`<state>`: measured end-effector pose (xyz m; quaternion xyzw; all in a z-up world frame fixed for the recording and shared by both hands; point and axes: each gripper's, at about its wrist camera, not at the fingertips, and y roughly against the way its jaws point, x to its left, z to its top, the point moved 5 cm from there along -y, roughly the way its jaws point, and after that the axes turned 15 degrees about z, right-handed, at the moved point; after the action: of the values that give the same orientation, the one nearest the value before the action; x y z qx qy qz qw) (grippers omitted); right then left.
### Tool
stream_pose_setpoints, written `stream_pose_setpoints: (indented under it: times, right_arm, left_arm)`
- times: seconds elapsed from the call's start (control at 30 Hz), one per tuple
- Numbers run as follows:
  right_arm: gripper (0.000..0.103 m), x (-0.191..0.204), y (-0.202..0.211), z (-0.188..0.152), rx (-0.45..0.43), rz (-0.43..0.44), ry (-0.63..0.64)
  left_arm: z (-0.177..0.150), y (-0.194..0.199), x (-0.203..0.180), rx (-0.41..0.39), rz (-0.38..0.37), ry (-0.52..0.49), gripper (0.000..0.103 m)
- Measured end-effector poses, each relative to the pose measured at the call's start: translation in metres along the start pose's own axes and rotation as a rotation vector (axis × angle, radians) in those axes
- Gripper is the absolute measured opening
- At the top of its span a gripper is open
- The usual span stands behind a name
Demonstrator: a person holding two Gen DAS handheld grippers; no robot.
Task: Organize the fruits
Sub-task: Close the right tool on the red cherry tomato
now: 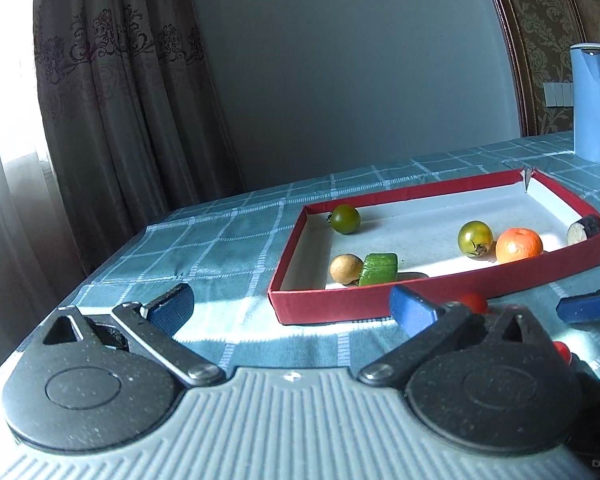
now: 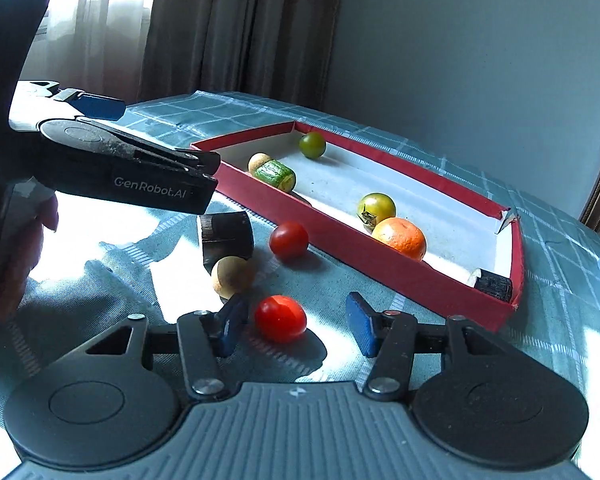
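Note:
A red tray (image 1: 340, 304) with a white floor holds two green tomatoes (image 1: 345, 219) (image 1: 475, 239), an orange (image 1: 519, 245), a tan ball (image 1: 346, 269), a green cucumber piece (image 1: 378, 269) and a dark eggplant piece (image 1: 586, 229). My left gripper (image 1: 292, 308) stands wide open before the tray's near left corner, nothing between its fingers. On the cloth in front of the tray (image 2: 340, 236), my right gripper (image 2: 296, 324) is open around a red tomato (image 2: 280, 318). The left pad is close to it and the right pad is apart from it.
Loose on the cloth lie a second red tomato (image 2: 289, 241), a tan ball (image 2: 232, 276) and a dark eggplant piece (image 2: 226, 236). The left gripper's black finger (image 2: 156, 176) hangs above them. A blue kettle (image 1: 594, 104) stands at the back right. The table edge (image 1: 112, 272) drops off left.

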<state>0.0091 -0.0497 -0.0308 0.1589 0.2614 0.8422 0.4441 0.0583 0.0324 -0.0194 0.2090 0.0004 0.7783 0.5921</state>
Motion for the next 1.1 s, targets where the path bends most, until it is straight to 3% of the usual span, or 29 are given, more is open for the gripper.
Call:
stream_pose_setpoints:
  times: [0.17,0.33,0.47,0.57,0.73,0.9,1.1]
  right_arm:
    - [0.029,-0.004,0.001,-0.002,0.000,0.017,-0.036]
    - [0.025,-0.015,0.009,-0.005,-0.016,-0.042,-0.068]
    - [0.024,-0.027,0.018,-0.005,-0.041,-0.110,-0.098]
    - [0.024,-0.037,0.019,-0.006,-0.036,-0.164,-0.114]
    - [0.024,-0.051,0.020,-0.010,-0.023,-0.182,-0.171]
    - [0.024,-0.058,0.018,-0.012,-0.013,-0.187,-0.198]
    - [0.024,-0.066,0.019,-0.014,-0.008,-0.179,-0.239]
  left_arm:
    - [0.001,0.006,-0.002,-0.022,-0.034,0.002,0.103]
    - [0.002,0.025,0.000,-0.049,-0.191,0.042,0.103]
    - [-0.002,0.041,-0.015,-0.066,-0.311,-0.019,0.103]
    - [-0.005,0.049,-0.030,-0.089,-0.344,-0.095,0.103]
    - [-0.009,0.048,-0.036,-0.057,-0.371,-0.106,0.103]
    - [-0.011,0.060,-0.045,-0.085,-0.472,-0.142,0.103]
    - [-0.017,0.046,-0.066,0.013,-0.525,-0.231,0.095]
